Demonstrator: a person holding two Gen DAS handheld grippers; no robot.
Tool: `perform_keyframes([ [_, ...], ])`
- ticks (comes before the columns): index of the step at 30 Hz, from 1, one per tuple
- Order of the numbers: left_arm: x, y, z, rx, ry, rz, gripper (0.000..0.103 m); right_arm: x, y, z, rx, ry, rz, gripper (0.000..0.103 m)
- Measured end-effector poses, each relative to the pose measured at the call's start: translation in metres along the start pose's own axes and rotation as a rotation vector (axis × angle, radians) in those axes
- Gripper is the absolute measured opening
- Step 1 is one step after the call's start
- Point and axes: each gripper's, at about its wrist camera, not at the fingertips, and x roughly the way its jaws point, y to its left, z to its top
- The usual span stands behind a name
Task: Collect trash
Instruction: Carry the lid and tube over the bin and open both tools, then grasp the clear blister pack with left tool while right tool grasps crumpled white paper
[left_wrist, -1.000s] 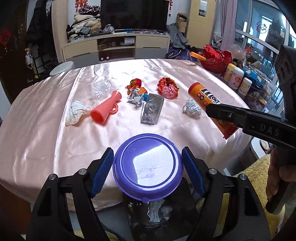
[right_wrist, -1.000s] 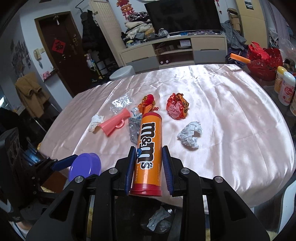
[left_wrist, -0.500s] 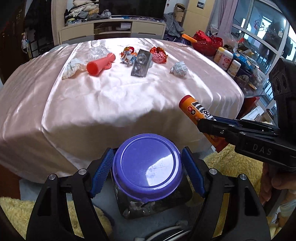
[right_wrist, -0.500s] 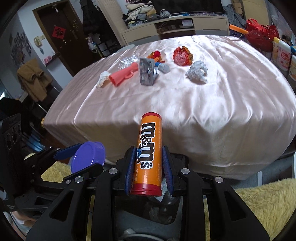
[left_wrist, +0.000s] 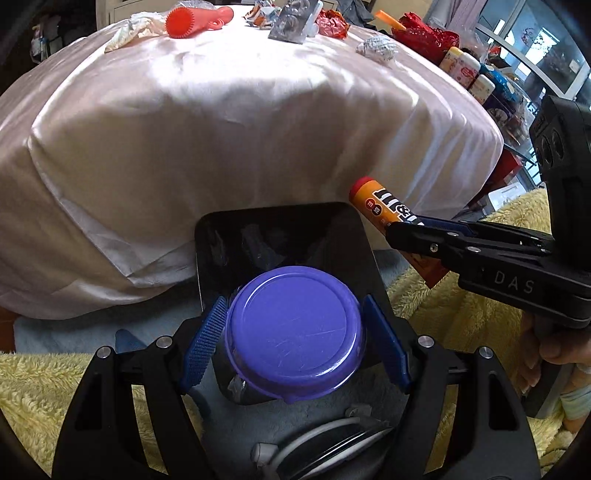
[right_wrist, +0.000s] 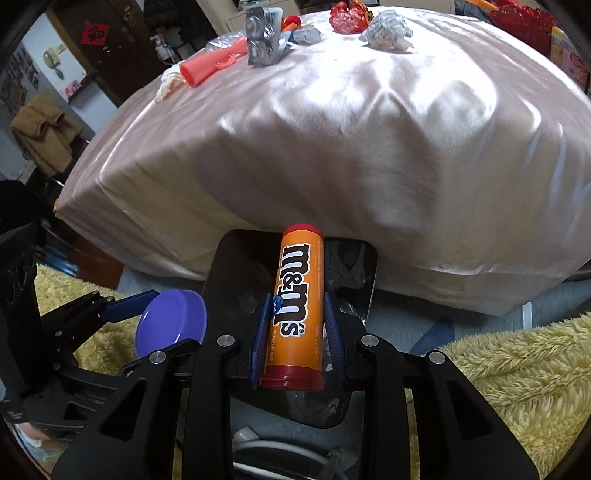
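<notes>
My left gripper (left_wrist: 295, 343) is shut on a purple round lid (left_wrist: 295, 332) and holds it over the black trash bin (left_wrist: 347, 236) on the floor by the table. My right gripper (right_wrist: 297, 332) is shut on an orange m&m's tube (right_wrist: 299, 295), held over the same bin (right_wrist: 236, 266). The tube (left_wrist: 380, 210) also shows at the right of the left wrist view, and the lid (right_wrist: 170, 321) at the left of the right wrist view. More trash lies on the pink-clothed table: a red ridged cone (left_wrist: 199, 18), a foil blister pack (left_wrist: 291, 22), red crumpled wrapper (left_wrist: 332, 27), silver foil ball (left_wrist: 376, 50).
The pink satin tablecloth (left_wrist: 221, 122) hangs down just behind the bin. Yellow fluffy rug (right_wrist: 498, 362) covers the floor on both sides. Bottles and a red basket (left_wrist: 424, 37) stand at the table's far right. A white tissue (left_wrist: 129, 29) lies at the far left.
Both grippers have dropped from table height down below the table edge, carrying lid and tube; the open black bin now lies right beneath them.
</notes>
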Motion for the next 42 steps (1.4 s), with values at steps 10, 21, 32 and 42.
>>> perform_keyframes([
  [10, 0.016, 0.003, -0.001, 0.004, 0.054, -0.006, 0.073, 0.010, 0.001, 0.002, -0.004, 0.030, 0.003, 0.032],
  [21, 0.023, 0.006, -0.002, -0.012, 0.086, 0.025, 0.088, 0.007, -0.007, 0.004, 0.037, 0.012, -0.004, 0.040],
  [32, -0.005, 0.009, 0.011, -0.028, 0.011, 0.047, 0.088, -0.031, -0.018, 0.020, 0.096, -0.084, 0.027, 0.048],
  [42, -0.050, 0.008, 0.061, 0.012, -0.115, 0.073, 0.088, -0.084, -0.023, 0.078, 0.028, -0.253, -0.094, 0.048],
])
